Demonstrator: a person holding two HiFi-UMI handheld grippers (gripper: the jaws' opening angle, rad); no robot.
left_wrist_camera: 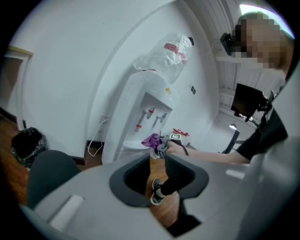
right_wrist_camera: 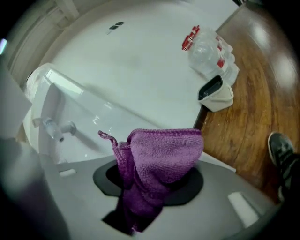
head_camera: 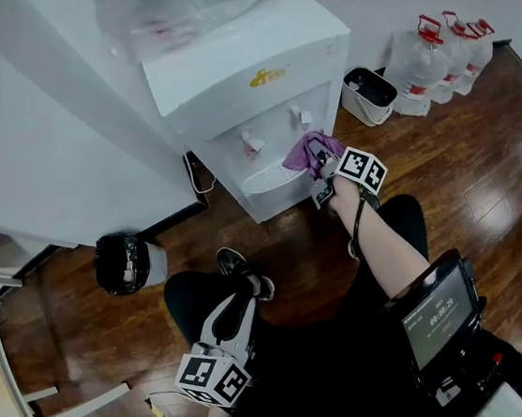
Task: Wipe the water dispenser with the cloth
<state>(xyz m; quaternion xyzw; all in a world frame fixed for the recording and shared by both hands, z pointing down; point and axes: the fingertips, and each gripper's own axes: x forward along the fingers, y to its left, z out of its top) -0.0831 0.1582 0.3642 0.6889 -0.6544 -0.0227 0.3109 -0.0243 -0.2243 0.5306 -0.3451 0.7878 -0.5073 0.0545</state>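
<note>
Right hand-held gripper [right_wrist_camera: 150, 185] is clamping on purple cloth [right_wrist_camera: 161, 157], the cloth bunching up between the jaws and hanging down over them; in the head view this hand-held gripper [head_camera: 323, 172] is holding the cloth [head_camera: 309, 152] at the right side of the tap recess of the white water dispenser [head_camera: 244, 73], just above the right end of its drip tray [head_camera: 271, 177] and beside the right tap [head_camera: 302, 116]; whether cloth is touching the dispenser, cannot tell. Left hand-held gripper [left_wrist_camera: 157, 176] is hanging low over the person's lap, well apart from the dispenser [left_wrist_camera: 140, 108], jaws standing apart with nothing between them, only floor and a shoe showing through the gap. Dispenser is standing on the wooden floor [head_camera: 482, 166] against the wall, with a white bin [head_camera: 368, 95] and water bottles [head_camera: 440, 53] along the wall to its right, black bin [head_camera: 121, 262] to its left
</note>
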